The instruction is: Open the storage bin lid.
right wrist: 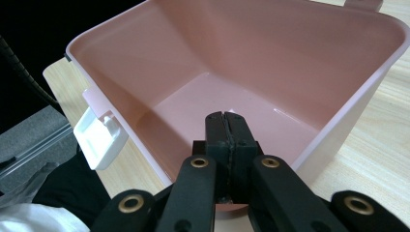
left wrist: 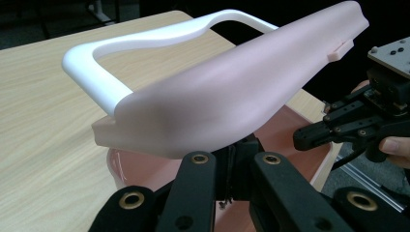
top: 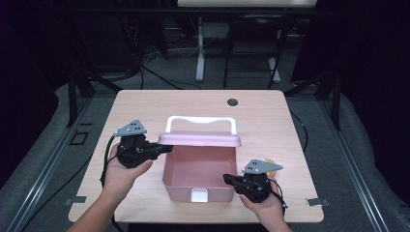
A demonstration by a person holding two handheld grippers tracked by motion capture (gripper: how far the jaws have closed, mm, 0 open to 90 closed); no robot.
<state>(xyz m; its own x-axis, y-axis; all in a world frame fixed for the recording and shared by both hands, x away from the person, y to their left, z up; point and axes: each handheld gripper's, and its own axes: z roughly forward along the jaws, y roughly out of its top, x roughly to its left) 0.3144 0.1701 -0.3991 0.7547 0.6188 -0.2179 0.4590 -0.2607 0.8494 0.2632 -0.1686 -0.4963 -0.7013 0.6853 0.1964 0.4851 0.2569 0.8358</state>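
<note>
Table: light wood, rounded corners.
Grommet: dark, near far edge.
Orange object: near the right edge, partly hidden.

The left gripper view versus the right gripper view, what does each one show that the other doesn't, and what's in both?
The left gripper view has the raised pink lid with its white handle, and the right gripper farther off at the box's far side. The right gripper view looks into the bare inside of the pink box and has the white latch on its outer wall. Both take in the pink box, the wooden table and a pair of black jaws closed together.
</note>
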